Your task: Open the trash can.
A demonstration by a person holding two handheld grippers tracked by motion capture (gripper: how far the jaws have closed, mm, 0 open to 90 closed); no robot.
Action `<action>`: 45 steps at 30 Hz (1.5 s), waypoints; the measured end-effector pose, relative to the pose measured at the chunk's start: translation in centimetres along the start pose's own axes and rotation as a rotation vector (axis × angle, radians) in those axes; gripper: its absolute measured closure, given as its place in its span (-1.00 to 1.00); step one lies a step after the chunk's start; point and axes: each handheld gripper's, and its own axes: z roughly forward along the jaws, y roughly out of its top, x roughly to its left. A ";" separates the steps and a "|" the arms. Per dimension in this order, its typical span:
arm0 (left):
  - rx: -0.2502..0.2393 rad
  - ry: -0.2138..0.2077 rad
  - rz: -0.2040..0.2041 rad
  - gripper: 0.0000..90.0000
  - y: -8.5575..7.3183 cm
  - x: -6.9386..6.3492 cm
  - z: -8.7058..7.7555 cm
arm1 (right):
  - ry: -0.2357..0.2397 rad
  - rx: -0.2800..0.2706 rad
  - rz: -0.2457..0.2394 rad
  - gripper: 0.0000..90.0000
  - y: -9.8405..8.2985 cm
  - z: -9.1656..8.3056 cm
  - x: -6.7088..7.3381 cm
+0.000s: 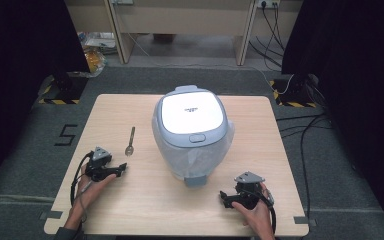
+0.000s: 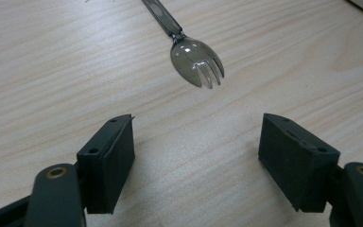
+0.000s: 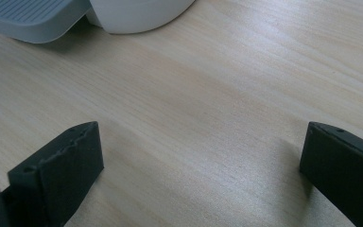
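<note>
A white and grey rice cooker (image 1: 191, 132) stands shut in the middle of the wooden table (image 1: 145, 205). To its left lies a metal spork (image 1: 130, 141), head toward the person. My left gripper (image 1: 121, 168) rests on the table just short of the spork, jaws open and empty; the left gripper view has the spork's head (image 2: 196, 59) a little beyond the jaw tips (image 2: 196, 146). My right gripper (image 1: 223, 197) sits at the front right, pointing left, open and empty. The right gripper view has the cooker's base (image 3: 137, 12) and its grey front tab (image 3: 28, 19) ahead of the wide-apart jaws (image 3: 201, 156).
Black cables (image 1: 305, 130) run over the floor to the right of the table. A plastic bag with yellow contents (image 1: 94, 57) lies at the back left. A taped "5" (image 1: 66, 135) marks the floor to the left. Dark curtains close both sides.
</note>
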 end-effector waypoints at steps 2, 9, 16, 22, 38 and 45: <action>-0.001 0.001 0.000 -0.41 0.0 0.0 0.0 | -0.001 0.000 0.000 -0.99 0.0 0.0 0.0; -0.001 0.001 -0.001 -0.41 0.0 0.0 0.0 | -0.016 -0.020 0.017 -0.76 -0.1 -0.3 -0.1; -0.001 0.001 -0.001 -0.41 0.0 0.0 0.0 | 0.006 -0.079 -0.017 -0.15 -0.1 -1.1 0.6; -0.001 0.001 0.000 -0.41 0.0 0.0 0.0 | 0.028 -0.129 -0.064 0.14 0.4 -1.8 1.6; -0.001 0.001 0.000 -0.41 0.0 0.0 0.0 | 0.121 -0.204 -0.158 0.50 2.3 -1.5 5.4; 0.000 0.001 0.000 -0.41 0.0 0.0 0.0 | 0.138 -0.230 -0.145 0.54 2.8 -0.7 6.2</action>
